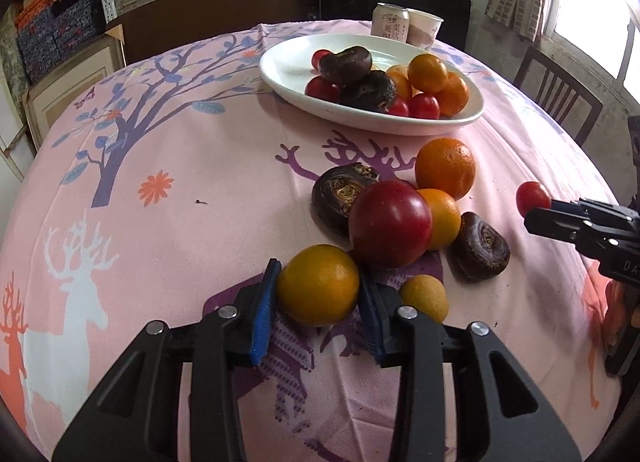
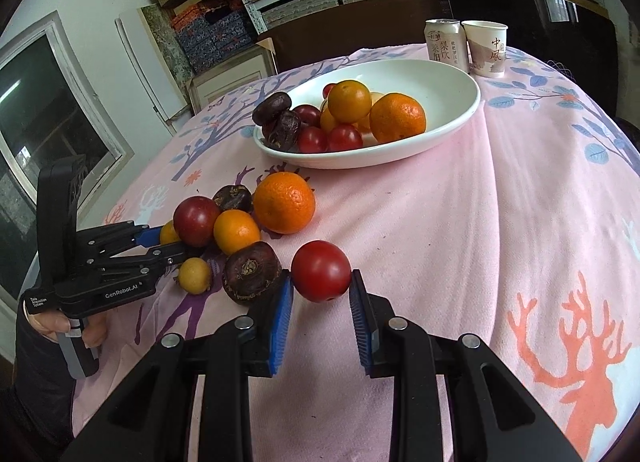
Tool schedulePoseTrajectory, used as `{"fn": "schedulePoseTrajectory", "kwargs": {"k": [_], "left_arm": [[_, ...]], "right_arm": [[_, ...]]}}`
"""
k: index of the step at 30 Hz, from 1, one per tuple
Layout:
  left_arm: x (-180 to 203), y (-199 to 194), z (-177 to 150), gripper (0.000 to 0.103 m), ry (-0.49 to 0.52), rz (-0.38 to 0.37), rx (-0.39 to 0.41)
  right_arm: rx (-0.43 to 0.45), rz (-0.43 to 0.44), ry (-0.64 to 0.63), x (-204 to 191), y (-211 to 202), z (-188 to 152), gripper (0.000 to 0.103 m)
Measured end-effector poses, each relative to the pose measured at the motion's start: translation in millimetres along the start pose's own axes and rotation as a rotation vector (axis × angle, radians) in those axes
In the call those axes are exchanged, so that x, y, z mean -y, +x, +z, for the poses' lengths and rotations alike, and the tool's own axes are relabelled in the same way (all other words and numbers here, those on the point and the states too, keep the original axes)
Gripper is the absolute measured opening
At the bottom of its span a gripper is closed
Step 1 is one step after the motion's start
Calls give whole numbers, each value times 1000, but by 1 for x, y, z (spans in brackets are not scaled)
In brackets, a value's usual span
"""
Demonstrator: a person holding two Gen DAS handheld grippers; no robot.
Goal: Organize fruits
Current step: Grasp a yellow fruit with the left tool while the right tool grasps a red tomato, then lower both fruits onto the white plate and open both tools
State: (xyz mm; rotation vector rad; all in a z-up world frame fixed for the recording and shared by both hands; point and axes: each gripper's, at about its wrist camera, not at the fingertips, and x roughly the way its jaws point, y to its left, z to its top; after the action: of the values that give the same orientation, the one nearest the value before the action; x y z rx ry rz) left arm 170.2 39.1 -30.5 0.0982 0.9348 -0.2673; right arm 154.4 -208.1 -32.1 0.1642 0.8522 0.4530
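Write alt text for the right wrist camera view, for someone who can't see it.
The right gripper closes around a red tomato on a pink tablecloth. Loose fruit lies to its left, where the left gripper reaches; behind, a white plate holds more.

Each camera sat low over the pink tablecloth (image 1: 168, 142), just behind its own blue-padded fingers, looking across the table toward the white plate (image 1: 280, 66) and the shelves behind. The left view faced the loose fruit pile close up; the right view looked in from that pile's right side. Both shared the plate (image 2: 452, 118), the pile and each other's gripper.
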Motion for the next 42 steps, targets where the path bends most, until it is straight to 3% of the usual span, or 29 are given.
{"fn": "schedulePoseTrajectory", "kwargs": {"k": [6,14,18,25,30,33,34,35,36,38,42], "left_arm": [[0,-46,21,37,-88,-20,104],[40,-76,66,37,-60,-13,210],[58,-58,94,37,-64,-25,207],[72,5,124,37,-104,-23,114],[75,35,136,37,-116,1,89],[72,44,143,38,-141,17,113],[70,47,145,39,-154,18,115],[68,50,147,47,-171,25,119],[65,51,149,60,-194,24,125],[59,53,150,71,-240,47,133],[54,48,150,73,-247,56,132]], "right_arm": [[50,14,31,-1,-16,9,29],[148,25,-4,-5,-51,43,29],[174,-5,-46,-4,-52,69,29],[190,-51,-31,22,-20,117,29],[129,-53,44,56,21,139,29],[94,-52,91,72,45,144,30],[83,-44,115,76,52,145,30],[81,-34,140,80,57,145,33],[79,-24,162,84,61,145,45],[86,-16,191,87,64,143,53],[93,-22,199,90,61,140,57]]}}
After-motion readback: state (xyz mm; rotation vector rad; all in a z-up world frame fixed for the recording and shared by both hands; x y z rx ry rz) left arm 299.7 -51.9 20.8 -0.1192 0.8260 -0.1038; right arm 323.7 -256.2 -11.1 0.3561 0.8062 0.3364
